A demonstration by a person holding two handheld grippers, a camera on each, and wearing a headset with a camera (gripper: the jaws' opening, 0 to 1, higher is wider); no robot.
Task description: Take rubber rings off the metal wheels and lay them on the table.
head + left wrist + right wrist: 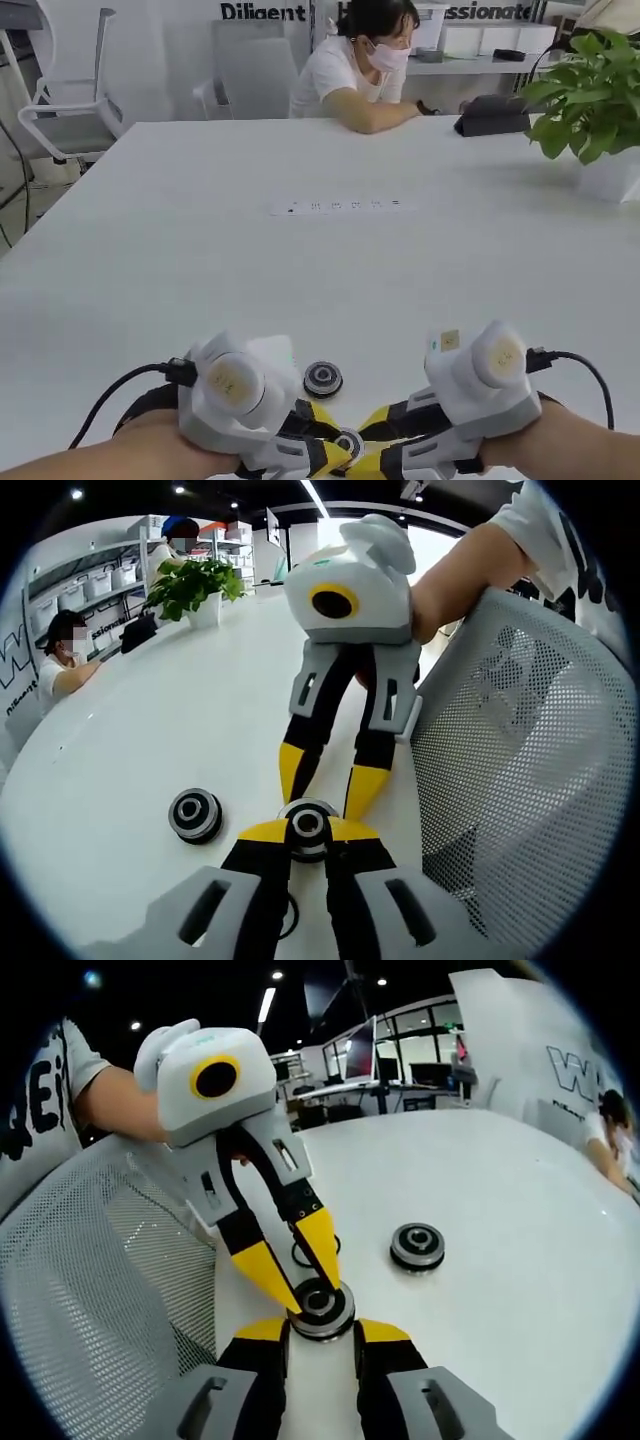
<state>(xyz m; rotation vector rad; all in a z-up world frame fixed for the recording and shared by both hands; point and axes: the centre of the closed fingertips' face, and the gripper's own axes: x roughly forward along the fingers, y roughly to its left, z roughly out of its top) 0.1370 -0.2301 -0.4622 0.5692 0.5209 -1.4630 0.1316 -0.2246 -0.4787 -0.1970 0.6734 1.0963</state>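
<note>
A metal wheel with a black rubber ring (348, 443) (307, 825) (322, 1308) is held just above the near table edge between both grippers. My left gripper (333, 452) (307, 832) (305, 1285) is shut on it from one side. My right gripper (366, 450) (322, 1332) (325, 792) meets it from the opposite side, yellow tips pressed against its rim. A second wheel with its ring (322, 378) (195, 815) (417, 1245) lies flat on the white table (300, 280) a little farther out. A thin loose black ring (297, 1256) lies on the table behind the left jaws.
A mesh chair back (520, 760) (100, 1260) stands close behind the grippers. Across the table sits a person (355, 75), with a black case (495, 115) and a potted plant (590, 90) at the far right. A small paper strip (340, 206) lies mid-table.
</note>
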